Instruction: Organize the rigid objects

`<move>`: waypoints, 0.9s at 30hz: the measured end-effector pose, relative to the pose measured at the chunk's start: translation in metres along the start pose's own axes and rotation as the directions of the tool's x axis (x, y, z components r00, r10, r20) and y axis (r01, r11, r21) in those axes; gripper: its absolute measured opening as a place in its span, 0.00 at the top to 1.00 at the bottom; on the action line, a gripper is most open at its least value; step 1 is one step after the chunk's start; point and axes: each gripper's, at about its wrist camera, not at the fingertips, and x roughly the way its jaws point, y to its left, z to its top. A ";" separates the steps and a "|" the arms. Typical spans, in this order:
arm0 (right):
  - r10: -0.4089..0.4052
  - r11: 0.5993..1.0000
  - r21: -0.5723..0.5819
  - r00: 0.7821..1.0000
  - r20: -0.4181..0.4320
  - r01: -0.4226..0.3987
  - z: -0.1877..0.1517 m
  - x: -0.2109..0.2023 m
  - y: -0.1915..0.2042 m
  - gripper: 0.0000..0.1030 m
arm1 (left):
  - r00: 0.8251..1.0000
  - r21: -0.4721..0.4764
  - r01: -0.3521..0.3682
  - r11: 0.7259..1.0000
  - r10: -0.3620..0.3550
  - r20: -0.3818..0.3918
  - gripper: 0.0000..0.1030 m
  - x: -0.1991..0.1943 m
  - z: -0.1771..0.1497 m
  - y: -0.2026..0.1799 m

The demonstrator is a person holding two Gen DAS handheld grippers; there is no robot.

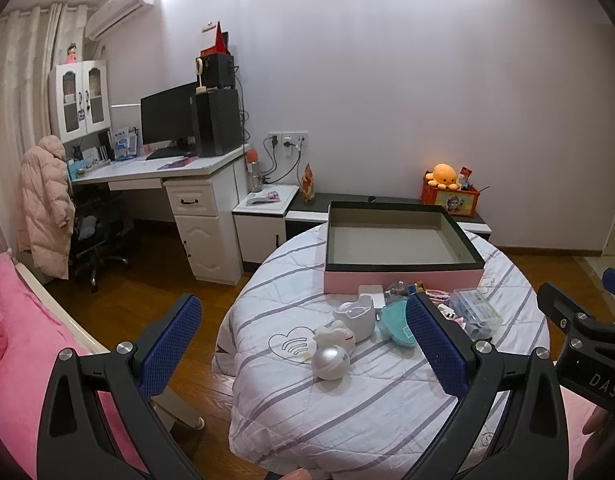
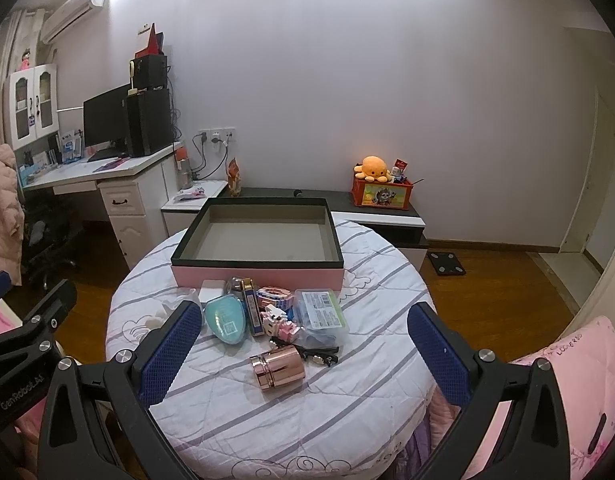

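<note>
**Q:** Left wrist view: what lies ahead of the left gripper (image 1: 303,344)?

**A:** Its jaws stand wide apart, released, holding nothing. On the round desk under a striped white quilt (image 1: 387,400), a pearl-white sphere (image 1: 330,362) sits between the blue pads, toward 12 o'clock and nearest. Just beyond it is a small white rabbit figure (image 1: 333,334), then a white ceramic cup (image 1: 357,316). The empty pink-sided box with a dark rim (image 1: 403,276) lies farther on at 12 to 1 o'clock.

**Q:** Right wrist view: what does it add?

**A:** The right gripper (image 2: 303,344) is likewise released and empty. A rose-gold metal cylinder (image 2: 278,366) lies on its side at 12 o'clock, long axis running 9 to 3 o'clock, across the jaws' opening line. This view alone shows it, with black-framed glasses (image 2: 319,354) just beside it; the teal egg-shaped case (image 2: 225,318) and a clear plastic packet with a green label (image 2: 321,310) lie behind. The sphere is hidden here.

**Q:** Which hand is nearer which thing?

**A:** Judged so: left for the sphere, right for the cylinder.
</note>
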 end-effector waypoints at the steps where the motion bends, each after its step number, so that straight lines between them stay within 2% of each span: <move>1: 0.000 1.000 -0.003 1.000 0.000 0.000 0.000 0.001 0.001 0.00 | 1.000 -0.001 0.000 1.000 0.000 -0.001 0.00 0.001 0.000 0.000; 20: 0.008 1.000 -0.014 1.000 -0.009 -0.008 0.001 0.005 0.003 0.00 | 1.000 0.010 0.007 1.000 -0.007 0.015 0.00 0.002 -0.004 -0.001; 27: 0.010 1.000 -0.019 1.000 -0.029 -0.010 -0.003 0.016 0.000 0.00 | 1.000 0.015 0.010 1.000 -0.009 -0.029 0.00 0.017 -0.012 -0.001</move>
